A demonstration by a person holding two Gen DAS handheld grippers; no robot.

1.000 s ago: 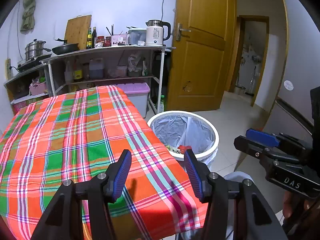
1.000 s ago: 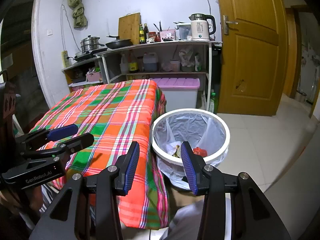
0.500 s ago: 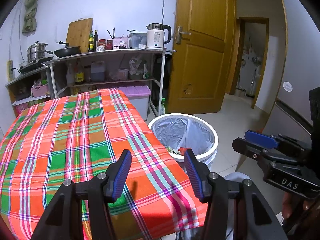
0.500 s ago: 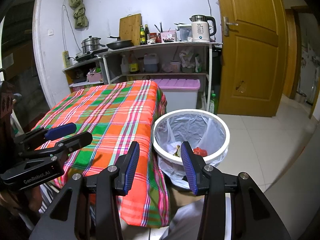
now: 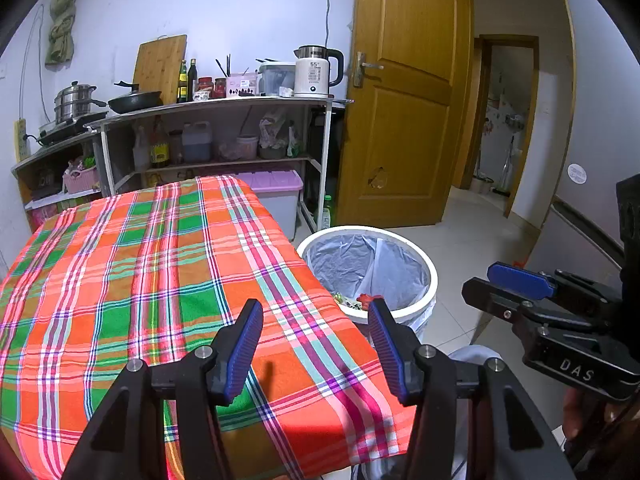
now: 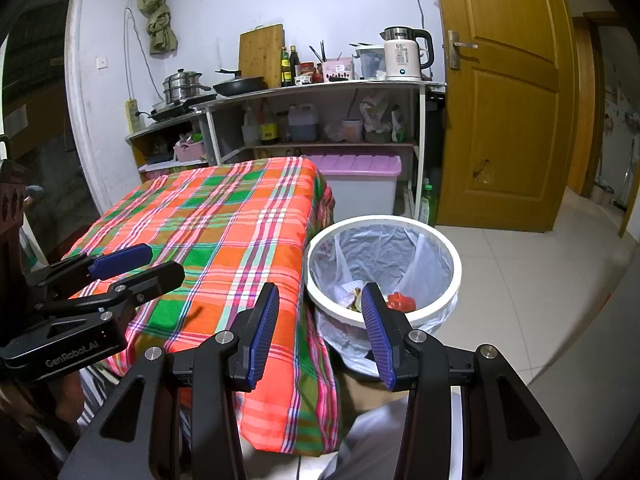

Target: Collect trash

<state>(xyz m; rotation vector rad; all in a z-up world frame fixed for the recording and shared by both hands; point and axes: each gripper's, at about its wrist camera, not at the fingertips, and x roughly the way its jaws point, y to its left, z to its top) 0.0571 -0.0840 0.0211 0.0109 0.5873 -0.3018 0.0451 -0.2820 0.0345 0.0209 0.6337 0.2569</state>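
A white trash bin (image 5: 424, 264) lined with a clear bag stands on the floor right of the table; it also shows in the right wrist view (image 6: 448, 252). Trash lies in its bottom, including a red piece (image 6: 401, 301) and greenish scraps (image 5: 349, 301). My left gripper (image 5: 316, 340) is open and empty, held above the near right corner of the plaid tablecloth (image 5: 140, 280). My right gripper (image 6: 320, 330) is open and empty, held above the table's near edge and the bin. Each gripper shows in the other's view, the right (image 5: 520, 288) and the left (image 6: 132, 264).
A metal shelf unit (image 5: 224, 104) at the back holds a kettle (image 5: 316, 70), pots, bottles and a cutting board. A lilac-lidded storage box (image 5: 276, 196) sits under it. A wooden door (image 5: 404, 120) is behind the bin, with tiled floor (image 6: 520, 280) to the right.
Both grippers have tilted up and drawn back slightly, so the table and bin sit lower in view. Both stay open and empty.
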